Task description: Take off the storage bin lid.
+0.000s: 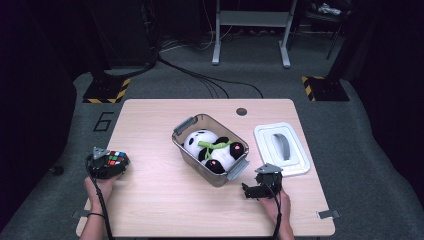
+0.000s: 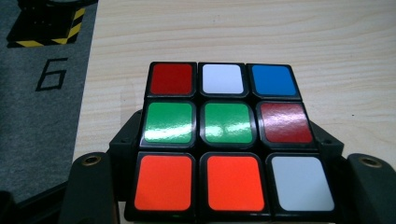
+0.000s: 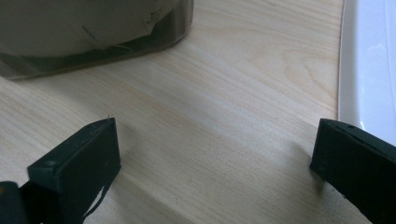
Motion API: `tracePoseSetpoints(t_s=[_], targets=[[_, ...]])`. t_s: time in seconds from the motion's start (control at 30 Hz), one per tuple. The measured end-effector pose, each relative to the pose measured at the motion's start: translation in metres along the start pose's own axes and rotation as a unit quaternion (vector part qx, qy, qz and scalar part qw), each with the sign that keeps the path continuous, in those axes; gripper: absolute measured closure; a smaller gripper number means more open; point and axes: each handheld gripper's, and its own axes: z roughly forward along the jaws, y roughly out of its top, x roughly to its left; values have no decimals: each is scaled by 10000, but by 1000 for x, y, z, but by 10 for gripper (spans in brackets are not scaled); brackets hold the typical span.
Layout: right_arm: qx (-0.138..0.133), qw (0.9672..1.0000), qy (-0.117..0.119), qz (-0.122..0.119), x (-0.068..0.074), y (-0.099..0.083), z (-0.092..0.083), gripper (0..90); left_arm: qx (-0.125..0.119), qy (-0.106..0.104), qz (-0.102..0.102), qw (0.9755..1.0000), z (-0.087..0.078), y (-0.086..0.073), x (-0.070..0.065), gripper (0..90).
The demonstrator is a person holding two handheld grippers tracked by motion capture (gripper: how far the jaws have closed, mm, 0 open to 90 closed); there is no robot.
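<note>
My left gripper (image 1: 111,165) sits at the left edge of the table (image 1: 150,210), and its jaws are clenched on a puzzle cube (image 1: 116,159), one jaw pressed against each side. In the left gripper view the cube (image 2: 229,140) sits squarely between my two black jaws, its top face turned up: red, white and blue squares along the far row, green, green and dark red across the middle, orange, orange and white nearest me. The cube is at the table's surface near that left edge, well apart from the clear bin (image 1: 192,152) in the middle. A stuffed panda (image 1: 215,150) lies inside the bin. The bin's white lid (image 1: 300,165) lies flat on the table just to the right of it, its grey handle up. My right gripper (image 1: 257,190) rests low over the table in front of the bin's near right corner, released, jaws wide apart with only bare wood between them; in the right gripper view the bin (image 3: 93,37) is at the upper left and the lid's edge (image 3: 364,60) is along the right.
</note>
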Motion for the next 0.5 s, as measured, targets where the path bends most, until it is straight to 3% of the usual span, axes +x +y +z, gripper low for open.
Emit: tracePoseSetpoints(t_s=[0.2, 0.5], targets=[[3, 10000, -3, 17, 0, 0, 0, 1, -37, -49, -78, 10000, -1, 1, -2, 339], [-16, 10000, -1, -19, 0, 0, 0, 1, -101, -147, 63, 9998, -10, 12, -12, 339]])
